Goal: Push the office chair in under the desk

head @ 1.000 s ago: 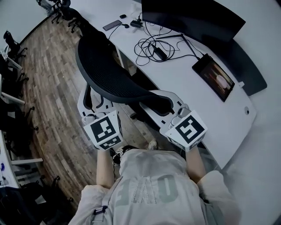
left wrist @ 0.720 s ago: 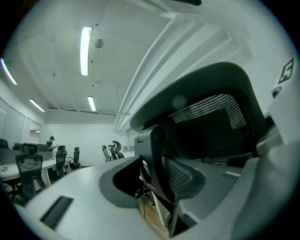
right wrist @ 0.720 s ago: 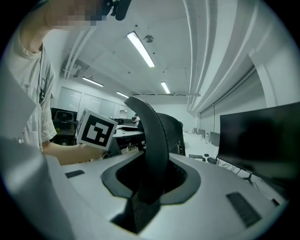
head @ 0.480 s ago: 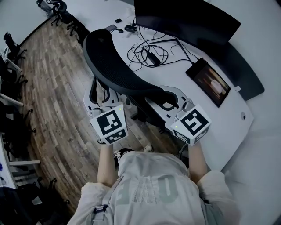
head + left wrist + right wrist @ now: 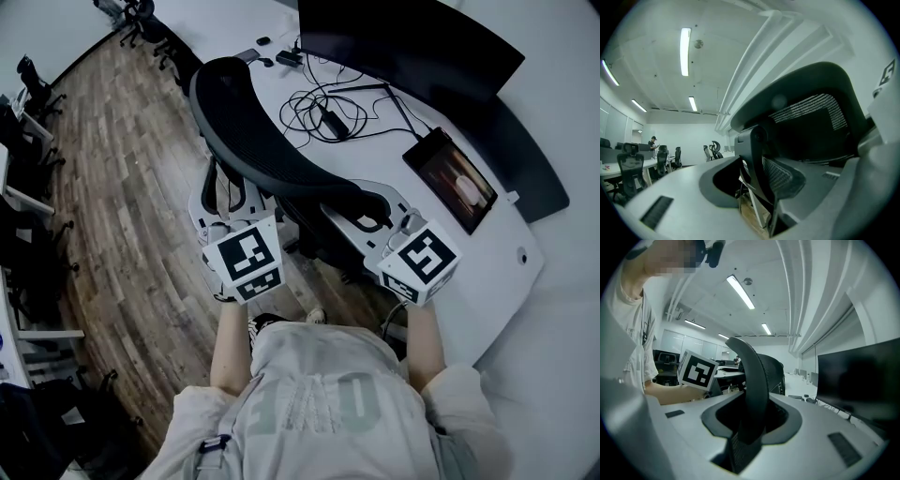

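Observation:
A black mesh office chair (image 5: pixel 262 150) stands with its curved backrest towards me and its seat at the white desk (image 5: pixel 473 267). In the head view my left gripper (image 5: pixel 217 202) sits at the backrest's left end and my right gripper (image 5: pixel 375 208) at its right end. The left gripper view shows my left gripper (image 5: pixel 759 187) shut on a dark frame piece of the chair (image 5: pixel 811 122). In the right gripper view my right gripper (image 5: pixel 750 427) is shut on the thin edge of the chair backrest (image 5: pixel 757 380).
On the desk are a large dark monitor (image 5: pixel 403 47), a tangle of cables (image 5: pixel 328 112), a lit tablet (image 5: pixel 455 178) and a phone (image 5: pixel 246 56). Wooden floor (image 5: pixel 112 206) lies to the left, with other office chairs (image 5: pixel 141 19) at the far back. My shoe (image 5: pixel 319 317) is under the chair.
The chair has rolled forward and to the right, closer in to the desk. Both grippers have gone with it, still holding the backrest.

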`<state>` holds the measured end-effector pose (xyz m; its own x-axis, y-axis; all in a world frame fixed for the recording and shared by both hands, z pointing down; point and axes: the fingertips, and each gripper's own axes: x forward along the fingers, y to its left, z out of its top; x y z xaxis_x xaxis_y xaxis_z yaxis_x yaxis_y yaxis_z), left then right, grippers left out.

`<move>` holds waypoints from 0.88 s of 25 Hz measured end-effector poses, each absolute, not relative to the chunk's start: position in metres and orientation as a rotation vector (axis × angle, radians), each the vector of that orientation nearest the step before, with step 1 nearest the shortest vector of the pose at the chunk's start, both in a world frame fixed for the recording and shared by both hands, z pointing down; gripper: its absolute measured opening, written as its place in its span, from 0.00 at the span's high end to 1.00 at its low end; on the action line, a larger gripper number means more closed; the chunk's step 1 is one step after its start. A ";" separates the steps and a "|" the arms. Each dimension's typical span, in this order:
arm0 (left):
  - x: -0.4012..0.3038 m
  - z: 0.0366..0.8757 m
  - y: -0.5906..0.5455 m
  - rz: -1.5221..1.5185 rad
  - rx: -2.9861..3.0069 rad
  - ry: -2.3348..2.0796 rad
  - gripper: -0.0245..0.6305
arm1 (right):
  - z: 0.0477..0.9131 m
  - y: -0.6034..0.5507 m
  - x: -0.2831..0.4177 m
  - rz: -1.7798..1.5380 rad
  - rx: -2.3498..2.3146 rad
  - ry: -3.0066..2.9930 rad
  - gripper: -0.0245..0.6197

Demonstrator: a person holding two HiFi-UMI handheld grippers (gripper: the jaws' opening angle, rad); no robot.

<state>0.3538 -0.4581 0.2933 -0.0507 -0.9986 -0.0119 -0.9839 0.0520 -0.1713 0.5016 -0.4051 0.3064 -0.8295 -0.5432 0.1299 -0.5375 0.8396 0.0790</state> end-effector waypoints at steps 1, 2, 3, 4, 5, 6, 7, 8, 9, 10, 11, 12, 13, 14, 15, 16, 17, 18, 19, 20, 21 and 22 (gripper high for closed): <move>0.354 0.293 -0.458 -0.178 -2.073 2.181 0.71 | 0.306 -0.405 0.501 -0.079 0.852 -2.866 0.80; 0.354 0.294 -0.458 -0.182 -2.076 2.177 0.71 | 0.307 -0.405 0.500 -0.108 0.859 -2.859 0.79; 0.354 0.295 -0.458 -0.191 -2.084 2.169 0.71 | 0.307 -0.404 0.500 -0.137 0.870 -2.849 0.79; 0.355 0.296 -0.458 -0.205 -2.100 2.157 0.71 | 0.308 -0.404 0.500 -0.158 0.885 -2.837 0.78; 0.355 0.297 -0.458 -0.221 -2.124 2.141 0.71 | 0.309 -0.404 0.500 -0.167 0.900 -2.821 0.78; 0.355 0.297 -0.457 -0.231 -2.154 2.123 0.71 | 0.310 -0.405 0.500 -0.173 0.915 -2.802 0.77; 0.355 0.295 -0.455 -0.224 -2.180 2.104 0.70 | 0.310 -0.405 0.500 -0.181 0.929 -2.782 0.77; 0.355 0.289 -0.450 -0.206 -2.192 2.084 0.70 | 0.309 -0.405 0.500 -0.188 0.945 -2.769 0.76; 0.355 0.282 -0.443 -0.188 -2.191 2.066 0.70 | 0.304 -0.403 0.501 -0.192 0.968 -2.775 0.76; 0.355 0.275 -0.436 -0.179 -2.186 2.050 0.70 | 0.292 -0.401 0.504 -0.195 0.997 -2.805 0.76; 0.356 0.268 -0.429 -0.167 -2.181 2.038 0.70 | 0.277 -0.397 0.508 -0.194 1.027 -2.850 0.76; 0.356 0.262 -0.422 -0.148 -2.178 2.029 0.70 | 0.261 -0.392 0.512 -0.194 1.048 -2.889 0.74; 0.356 0.257 -0.417 -0.126 -2.175 2.025 0.70 | 0.247 -0.388 0.513 -0.209 1.062 -2.906 0.74; 0.354 0.253 -0.413 -0.107 -2.171 2.023 0.70 | 0.237 -0.384 0.512 -0.244 1.075 -2.907 0.74; 0.351 0.250 -0.408 -0.095 -2.166 2.022 0.70 | 0.228 -0.379 0.510 -0.288 1.089 -2.908 0.74; 0.349 0.247 -0.404 -0.090 -2.161 2.020 0.70 | 0.218 -0.372 0.506 -0.325 1.105 -2.924 0.74; 0.348 0.244 -0.400 -0.086 -2.157 2.013 0.70 | 0.207 -0.364 0.503 -0.347 1.120 -2.958 0.74; 0.347 0.240 -0.396 -0.077 -2.157 2.001 0.70 | 0.195 -0.355 0.500 -0.359 1.129 -3.002 0.74; 0.347 0.235 -0.391 -0.056 -2.159 1.989 0.70 | 0.183 -0.346 0.496 -0.367 1.130 -3.044 0.74; 0.347 0.229 -0.387 -0.019 -2.165 1.980 0.71 | 0.173 -0.339 0.491 -0.374 1.126 -3.082 0.74; 0.346 0.222 -0.382 0.026 -2.171 1.974 0.72 | 0.165 -0.332 0.485 -0.378 1.118 -3.116 0.74; 0.345 0.216 -0.377 0.064 -2.171 1.970 0.76 | 0.159 -0.327 0.479 -0.376 1.109 -3.147 0.74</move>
